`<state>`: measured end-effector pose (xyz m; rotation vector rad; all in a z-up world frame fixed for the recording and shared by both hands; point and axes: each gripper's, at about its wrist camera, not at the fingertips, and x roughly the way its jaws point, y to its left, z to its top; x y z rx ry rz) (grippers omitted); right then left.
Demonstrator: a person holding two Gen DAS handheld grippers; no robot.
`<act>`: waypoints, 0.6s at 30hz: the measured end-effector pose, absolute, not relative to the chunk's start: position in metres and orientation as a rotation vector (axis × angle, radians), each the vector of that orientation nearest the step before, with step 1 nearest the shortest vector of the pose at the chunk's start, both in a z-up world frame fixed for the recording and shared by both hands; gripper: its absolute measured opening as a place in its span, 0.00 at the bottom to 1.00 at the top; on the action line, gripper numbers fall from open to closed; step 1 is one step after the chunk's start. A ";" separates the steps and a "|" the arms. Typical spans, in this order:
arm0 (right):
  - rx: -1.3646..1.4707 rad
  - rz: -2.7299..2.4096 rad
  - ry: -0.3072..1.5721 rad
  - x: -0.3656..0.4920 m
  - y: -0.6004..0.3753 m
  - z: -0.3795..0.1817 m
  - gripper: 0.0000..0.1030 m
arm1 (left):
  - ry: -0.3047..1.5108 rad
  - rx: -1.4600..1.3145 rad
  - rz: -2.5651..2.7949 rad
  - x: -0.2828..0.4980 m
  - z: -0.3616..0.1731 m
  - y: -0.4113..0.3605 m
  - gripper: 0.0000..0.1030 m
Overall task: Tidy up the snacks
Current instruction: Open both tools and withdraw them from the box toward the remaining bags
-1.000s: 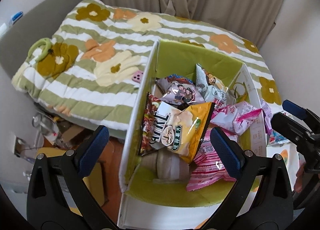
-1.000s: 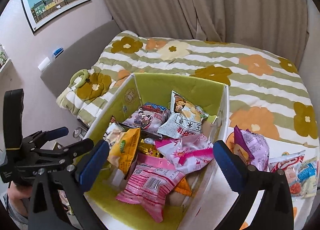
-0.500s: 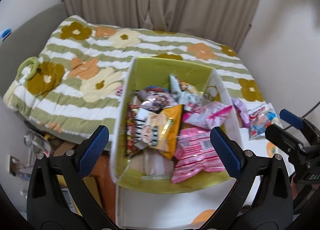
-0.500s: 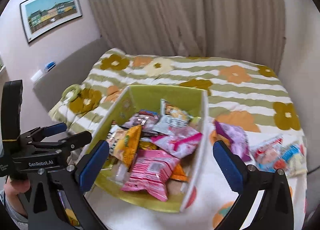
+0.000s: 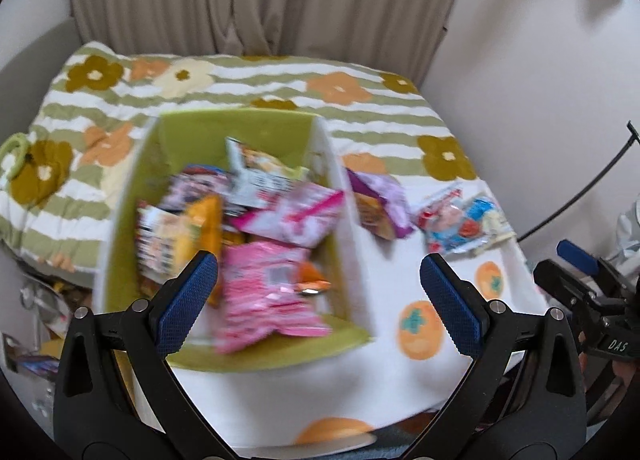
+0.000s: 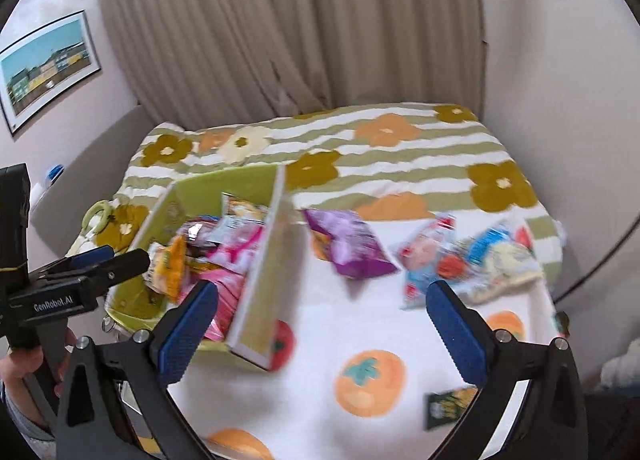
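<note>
A green box [image 5: 240, 124] [image 6: 200, 188] holds several snack packets, a pink one [image 5: 264, 296] in front. A purple packet [image 5: 380, 200] [image 6: 348, 244] lies on the white cloth right of the box. A red, white and blue packet pile [image 5: 460, 220] [image 6: 472, 256] lies further right. A small dark green packet [image 6: 448, 406] lies near the front. My left gripper [image 5: 318, 292] is open and empty, held back from the box. My right gripper [image 6: 320, 324] is open and empty above the cloth.
A white cloth with orange fruit prints [image 5: 420, 332] [image 6: 368, 376] covers the near surface. A green striped flower blanket [image 5: 280, 80] [image 6: 400, 156] lies behind. Beige curtains [image 6: 300, 40] hang at the back. A framed picture [image 6: 44, 64] hangs on the left wall.
Both grippers have pulled back and swung right. The box now looks smaller and further left, and the loose packets on the cloth have come into view. Both stay open.
</note>
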<state>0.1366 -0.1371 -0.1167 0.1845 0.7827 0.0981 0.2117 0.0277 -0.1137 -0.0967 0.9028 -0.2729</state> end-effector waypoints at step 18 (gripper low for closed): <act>0.128 0.060 0.826 0.133 -0.296 -0.124 1.00 | 0.982 -0.120 -0.349 0.230 -0.137 -0.149 0.98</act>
